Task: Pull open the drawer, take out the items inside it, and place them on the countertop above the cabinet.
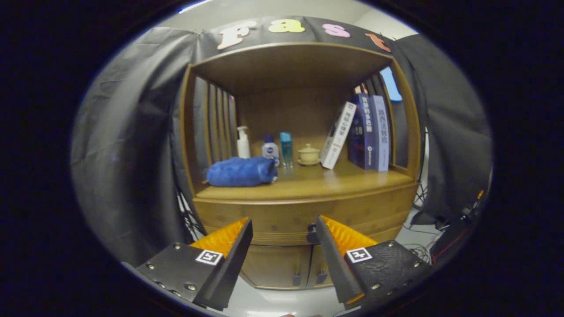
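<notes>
A wooden cabinet (304,211) stands ahead with a shut drawer (273,222) under its countertop (308,182). The drawer's dark knob (312,233) peeks out beside the right fingertip. My gripper (284,224) is open, its fingers spread in front of the drawer front, a short way off it, with nothing between them. What lies inside the drawer is hidden. Below the drawer are two small doors with handles (308,277).
On the countertop lie a rolled blue towel (241,171), a white pump bottle (243,143), a small white bottle (270,149), a blue bottle (286,149), a lidded cup (309,155) and leaning books (363,132). Cables trail on the floor (418,251) at right.
</notes>
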Tool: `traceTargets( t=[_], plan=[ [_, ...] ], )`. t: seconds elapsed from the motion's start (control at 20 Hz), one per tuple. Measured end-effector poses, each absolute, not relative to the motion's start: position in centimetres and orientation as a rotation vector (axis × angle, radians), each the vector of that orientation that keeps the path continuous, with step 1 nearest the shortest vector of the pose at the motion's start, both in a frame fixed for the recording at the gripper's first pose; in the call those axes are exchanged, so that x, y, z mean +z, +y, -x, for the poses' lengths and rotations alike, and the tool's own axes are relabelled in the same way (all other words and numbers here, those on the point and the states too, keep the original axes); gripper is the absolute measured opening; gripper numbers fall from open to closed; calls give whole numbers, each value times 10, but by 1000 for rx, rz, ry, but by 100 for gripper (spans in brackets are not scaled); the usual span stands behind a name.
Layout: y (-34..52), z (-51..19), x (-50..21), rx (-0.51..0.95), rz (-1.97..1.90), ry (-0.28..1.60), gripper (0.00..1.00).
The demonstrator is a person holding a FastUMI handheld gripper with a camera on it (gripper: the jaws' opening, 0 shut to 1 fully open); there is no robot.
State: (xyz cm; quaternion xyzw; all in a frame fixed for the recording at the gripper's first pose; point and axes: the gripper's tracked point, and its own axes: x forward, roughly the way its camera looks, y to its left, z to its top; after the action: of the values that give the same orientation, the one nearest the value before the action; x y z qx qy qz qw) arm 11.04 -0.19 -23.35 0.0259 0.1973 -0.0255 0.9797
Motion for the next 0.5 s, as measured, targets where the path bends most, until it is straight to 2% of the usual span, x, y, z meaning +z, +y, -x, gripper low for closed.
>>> traceTargets(
  t=[0.35, 0.5],
  plan=[
    [-44, -143, -304, -120, -66, 507, 85],
    [-44, -160, -330, -79, -60, 551, 84]
  ],
)
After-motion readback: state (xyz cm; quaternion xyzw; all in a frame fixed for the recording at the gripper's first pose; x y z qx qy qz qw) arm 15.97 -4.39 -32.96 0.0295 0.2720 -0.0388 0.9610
